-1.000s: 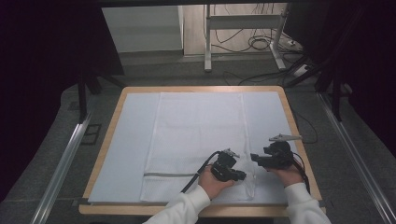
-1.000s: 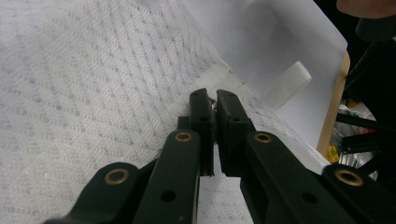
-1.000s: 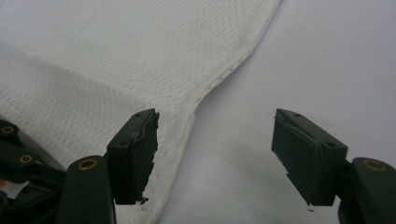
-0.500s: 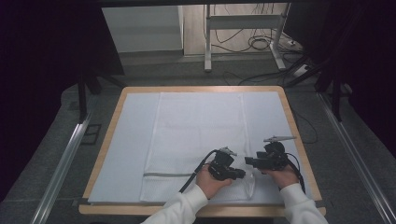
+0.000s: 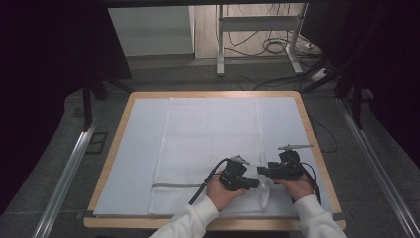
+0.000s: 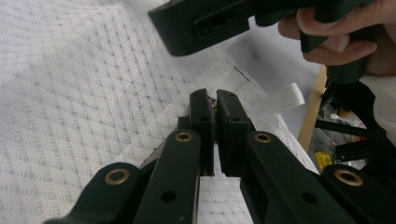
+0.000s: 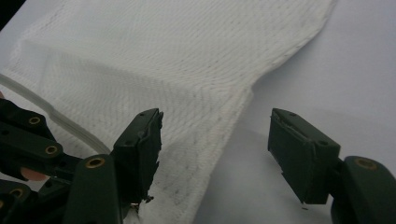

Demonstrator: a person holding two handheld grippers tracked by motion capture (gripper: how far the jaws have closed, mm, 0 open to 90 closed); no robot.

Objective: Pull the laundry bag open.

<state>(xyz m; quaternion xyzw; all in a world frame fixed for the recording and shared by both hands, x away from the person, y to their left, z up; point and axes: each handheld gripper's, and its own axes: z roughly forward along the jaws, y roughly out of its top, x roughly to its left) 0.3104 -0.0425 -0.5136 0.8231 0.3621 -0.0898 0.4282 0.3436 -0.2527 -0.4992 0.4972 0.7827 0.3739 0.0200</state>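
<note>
Holding: my left gripper (image 5: 250,182) has its jaws pinched nearly shut on the near right part of the white woven cloth (image 5: 208,144), lifting a small fold of it.
Right gripper: my right gripper (image 7: 215,154) stands with jaws wide apart and grips nothing; they have just been closing a little, and the cloth's hemmed edge (image 7: 243,112) runs between them, untouched.
Cloth: it lies flat along the middle of the pale blue sheet (image 5: 143,148), reaching from the near edge to the far edge of the wooden-rimmed desk (image 5: 317,148).
Risk: my thin pinch may slip if I pull before the right jaws close.
Risk beyond: closing off the hem could catch the sheet underneath and drag it.
</note>
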